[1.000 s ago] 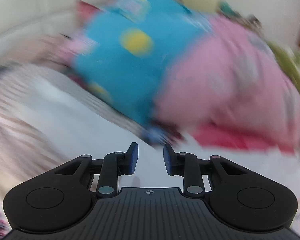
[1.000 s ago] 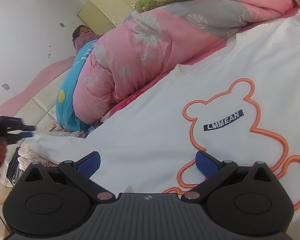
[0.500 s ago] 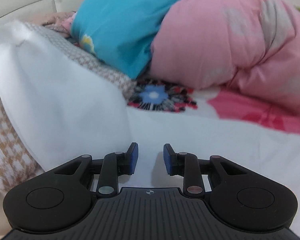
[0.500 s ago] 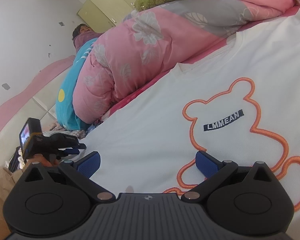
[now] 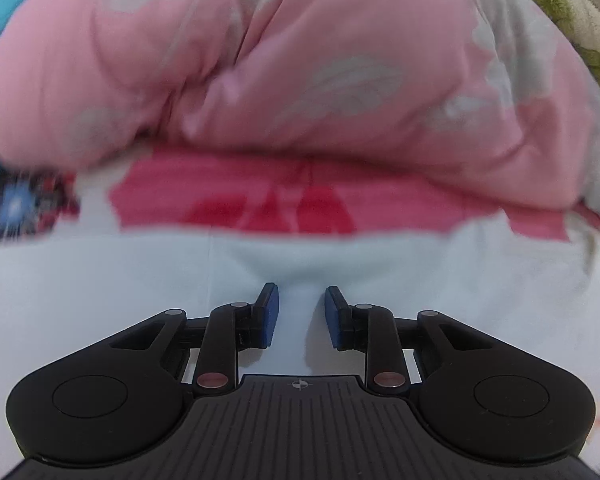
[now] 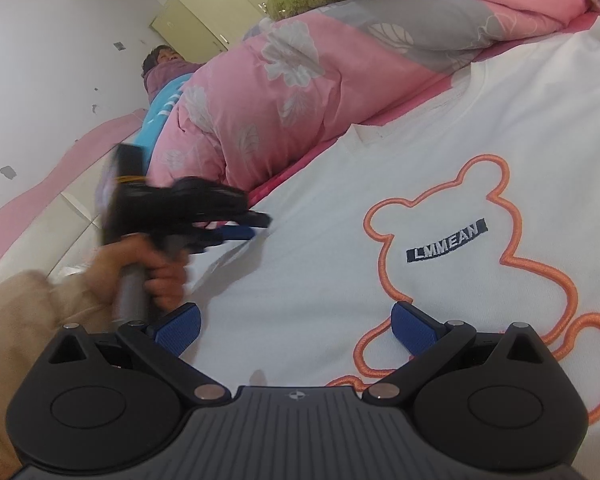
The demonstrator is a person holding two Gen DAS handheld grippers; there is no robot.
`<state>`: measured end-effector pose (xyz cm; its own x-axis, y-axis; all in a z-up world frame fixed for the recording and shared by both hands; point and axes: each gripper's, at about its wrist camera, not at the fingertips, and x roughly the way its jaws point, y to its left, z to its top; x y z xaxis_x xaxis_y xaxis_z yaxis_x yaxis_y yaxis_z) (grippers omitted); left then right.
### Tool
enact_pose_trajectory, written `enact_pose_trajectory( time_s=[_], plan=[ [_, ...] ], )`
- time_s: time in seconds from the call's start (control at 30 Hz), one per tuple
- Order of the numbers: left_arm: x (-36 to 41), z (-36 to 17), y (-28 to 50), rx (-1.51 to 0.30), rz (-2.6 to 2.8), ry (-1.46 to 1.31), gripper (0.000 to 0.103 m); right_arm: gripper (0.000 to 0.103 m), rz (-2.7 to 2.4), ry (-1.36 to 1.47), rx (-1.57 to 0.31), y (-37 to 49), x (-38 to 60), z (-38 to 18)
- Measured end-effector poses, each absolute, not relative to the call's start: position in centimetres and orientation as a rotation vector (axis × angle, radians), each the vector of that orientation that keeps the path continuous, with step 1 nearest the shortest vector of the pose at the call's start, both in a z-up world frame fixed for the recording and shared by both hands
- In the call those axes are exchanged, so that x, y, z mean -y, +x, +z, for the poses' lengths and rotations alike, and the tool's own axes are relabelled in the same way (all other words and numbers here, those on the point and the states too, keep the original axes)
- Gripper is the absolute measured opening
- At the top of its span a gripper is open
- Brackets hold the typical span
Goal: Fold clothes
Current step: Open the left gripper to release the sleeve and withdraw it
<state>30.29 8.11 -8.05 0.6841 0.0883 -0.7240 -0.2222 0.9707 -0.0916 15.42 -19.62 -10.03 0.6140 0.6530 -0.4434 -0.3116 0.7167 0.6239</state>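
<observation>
On the bed, a white T-shirt (image 6: 380, 240) with orange bear outline lies flat, collar toward the pink floral quilt (image 6: 300, 80). Left gripper (image 5: 298, 314), narrowly parted, has swung over it; right gripper (image 6: 296, 324) stays wide apart.

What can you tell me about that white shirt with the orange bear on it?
The white shirt lies spread flat, front up, on the bed, looking like soft cotton knit. An orange stitched bear outline fills its chest, with a small dark label reading LMMEAN inside. Its round neckline points toward the pink quilt. The left gripper reaches low over the shirt's edge; whether it touches is unclear. The right gripper hovers open above the lower part.
</observation>
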Motion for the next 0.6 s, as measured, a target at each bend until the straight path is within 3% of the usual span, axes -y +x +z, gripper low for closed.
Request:
enact_pose_trajectory(
  time_s=[0.2, 0.43, 0.6],
  plan=[
    [-6.7, -8.8, 32.2, -0.730, 0.259, -0.058, 0.027, 0.103, 0.583, 0.537, -0.717, 15.7, 19.6, -10.0],
    [-7.4, -5.1, 29.1, -0.600, 0.225, -0.209, 0.025, 0.103, 0.585, 0.548, -0.715, 15.7, 19.8, -10.0],
    [-4.2, -6.1, 29.5, -0.691, 0.080, -0.121, 0.026, 0.103, 0.580, 0.543, -0.714, 15.8, 19.7, -10.0]
  ],
)
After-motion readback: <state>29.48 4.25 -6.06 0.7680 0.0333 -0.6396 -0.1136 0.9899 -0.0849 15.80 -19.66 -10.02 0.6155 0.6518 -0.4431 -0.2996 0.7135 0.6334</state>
